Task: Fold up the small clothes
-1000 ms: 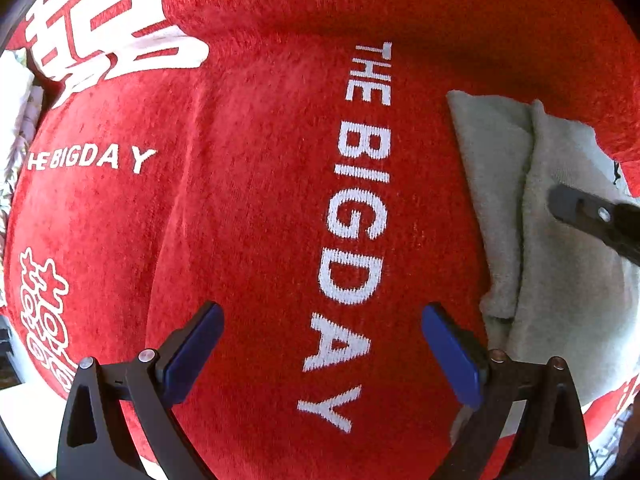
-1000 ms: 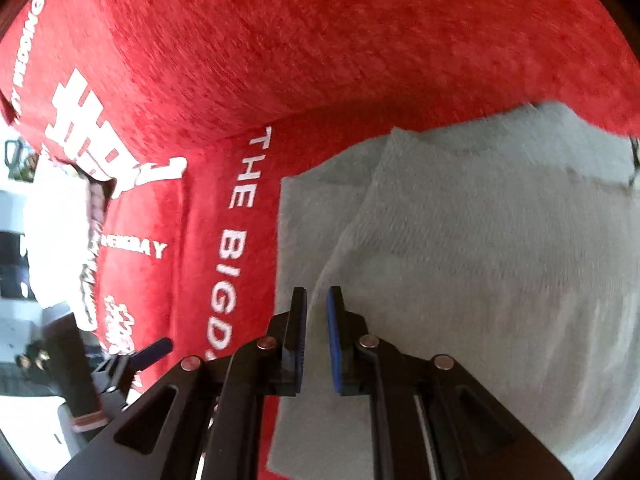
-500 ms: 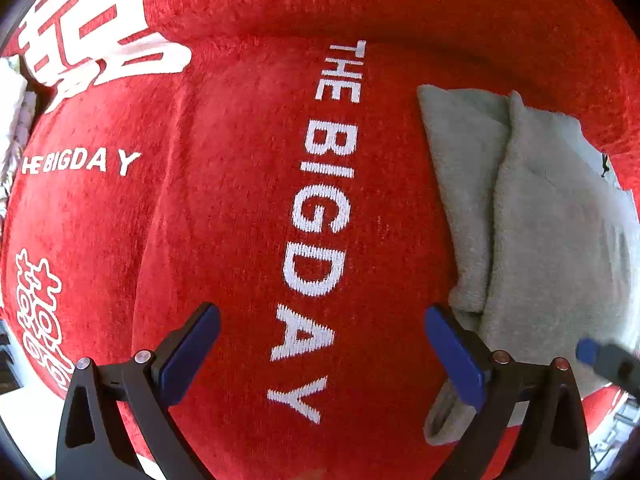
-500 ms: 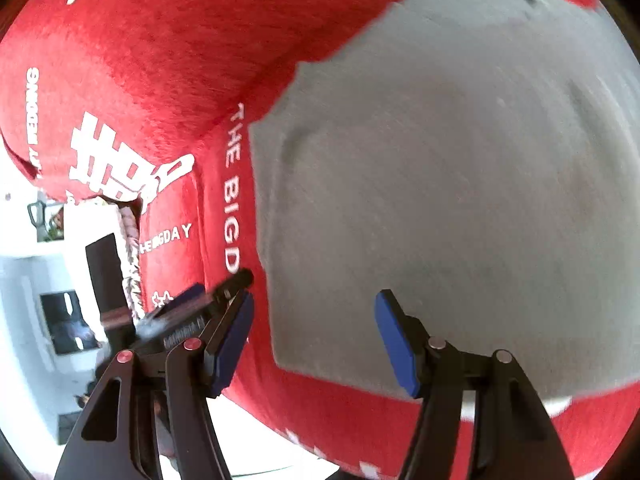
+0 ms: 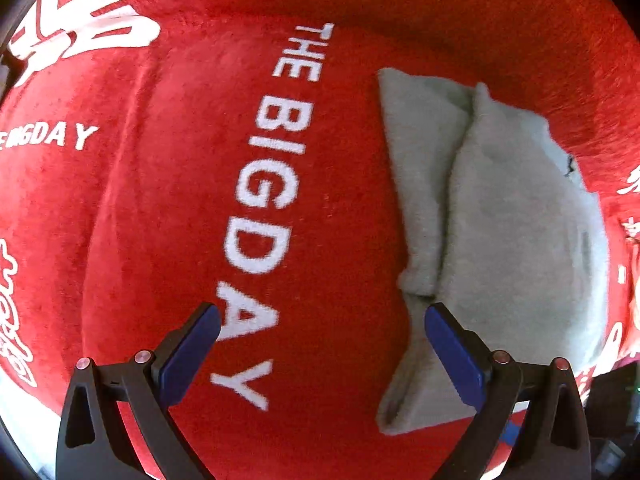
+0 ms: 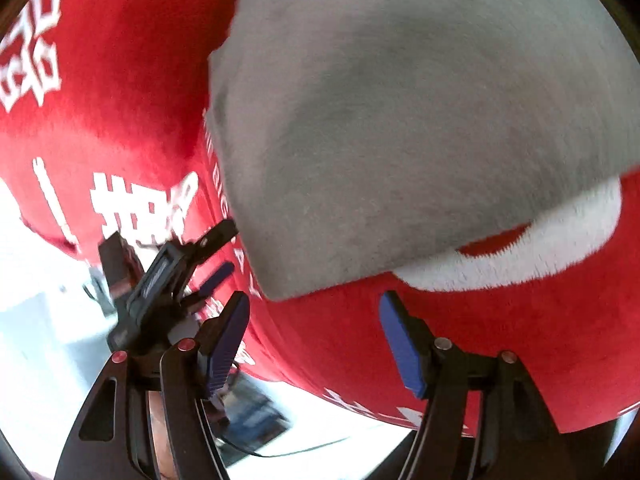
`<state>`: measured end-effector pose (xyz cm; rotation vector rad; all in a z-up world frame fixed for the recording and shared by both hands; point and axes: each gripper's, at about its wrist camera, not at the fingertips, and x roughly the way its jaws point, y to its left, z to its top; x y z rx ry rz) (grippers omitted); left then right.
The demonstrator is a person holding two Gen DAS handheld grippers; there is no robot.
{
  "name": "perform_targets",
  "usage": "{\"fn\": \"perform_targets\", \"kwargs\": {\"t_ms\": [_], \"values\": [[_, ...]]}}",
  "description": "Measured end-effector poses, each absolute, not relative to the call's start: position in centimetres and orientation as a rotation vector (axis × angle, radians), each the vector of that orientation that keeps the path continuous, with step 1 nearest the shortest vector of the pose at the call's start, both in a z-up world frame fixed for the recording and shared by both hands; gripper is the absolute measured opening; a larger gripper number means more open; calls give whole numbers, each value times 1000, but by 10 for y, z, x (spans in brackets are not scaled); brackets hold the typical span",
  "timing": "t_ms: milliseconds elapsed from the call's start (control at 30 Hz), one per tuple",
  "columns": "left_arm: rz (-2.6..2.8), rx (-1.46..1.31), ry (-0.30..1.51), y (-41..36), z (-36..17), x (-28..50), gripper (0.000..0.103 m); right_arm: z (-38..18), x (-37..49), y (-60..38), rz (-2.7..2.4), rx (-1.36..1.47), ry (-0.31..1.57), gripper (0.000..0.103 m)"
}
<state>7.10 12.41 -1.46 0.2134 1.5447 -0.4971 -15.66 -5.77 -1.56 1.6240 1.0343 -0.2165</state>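
Observation:
A grey folded garment lies on a red plush blanket printed with white letters. One fold ridge runs down its left part. My left gripper points down, open over the bare blanket. Its right finger sits at the garment's near left corner, and nothing is between the fingers. In the right wrist view the garment fills the upper right. My right gripper hovers just off its near corner over the red blanket. Its jaws are opening, with nothing between them. The left gripper shows at left.
The blanket's near edge drops off to a bright white floor at lower left in the right wrist view. A thin black cable and a dark blue object lie below it. White printed characters cover the blanket's far left.
My right gripper went from shut to open, rolled, and pulled back from over the garment to its near corner. Its finger left the left wrist view. The left gripper drifted slightly.

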Motion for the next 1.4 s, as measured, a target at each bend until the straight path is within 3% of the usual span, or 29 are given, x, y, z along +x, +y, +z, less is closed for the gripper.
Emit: {"fn": "perform_targets", "kwargs": {"t_ms": [167, 400, 433, 467, 533, 900, 1267, 1400], "values": [[-573, 159, 1549, 115, -8, 69, 102, -29, -167, -60, -282, 1782, 852, 71], [-668, 64, 1587, 96, -9, 78, 102, -40, -149, -65, -270, 1881, 766, 73], [-685, 50, 1596, 94, -10, 76, 102, -42, -147, -65, -261, 1905, 754, 69], [-701, 35, 1607, 92, -12, 77, 102, -43, -148, -67, -249, 1918, 742, 63], [-725, 7, 1628, 87, -13, 76, 102, -43, -146, -70, -238, 1898, 777, 8], [-885, -139, 1734, 54, -25, 82, 102, 6, -136, -97, -72, 1766, 683, 8], [-989, -13, 1662, -1, -10, 67, 102, -2, -137, -86, -69, 1713, 825, 9], [-976, 96, 1642, -10, -14, 59, 99, -4, -136, -84, -91, 1626, 1006, 18]]}}
